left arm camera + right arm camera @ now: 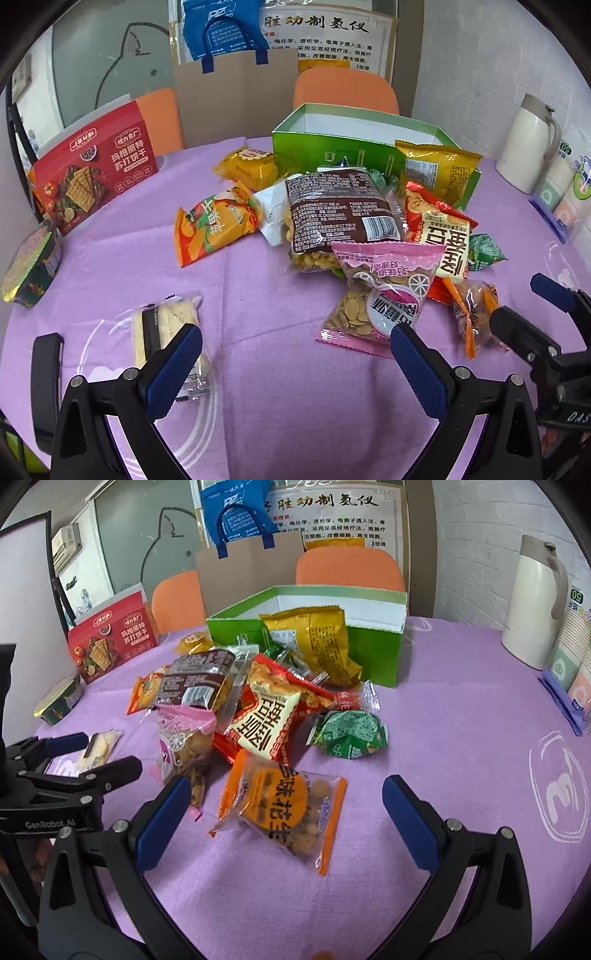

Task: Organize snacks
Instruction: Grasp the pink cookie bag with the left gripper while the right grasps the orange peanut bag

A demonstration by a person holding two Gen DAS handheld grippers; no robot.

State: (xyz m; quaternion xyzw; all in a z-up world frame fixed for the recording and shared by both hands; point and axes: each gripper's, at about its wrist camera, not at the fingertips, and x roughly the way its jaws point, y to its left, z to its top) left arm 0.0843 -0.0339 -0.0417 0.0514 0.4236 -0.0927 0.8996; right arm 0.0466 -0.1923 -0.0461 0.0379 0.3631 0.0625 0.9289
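Hovering low over purple tablecloth [443, 709], left gripper [295, 365] and right gripper [284, 812] spread, grasping nothing; green box [373, 657] sitting at twelve o'clock.

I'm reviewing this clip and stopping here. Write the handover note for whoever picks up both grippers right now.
Left gripper: open, empty, hovering over the purple tablecloth, wafer packet beside its left finger.
Right gripper: open, empty, framing the orange peanut packet, not gripping it.
Green box: open, looks empty; a yellow bag leans on its front.
Done: no snack visibly inside the box.
Left: the whole snack pile and the scattered packets.
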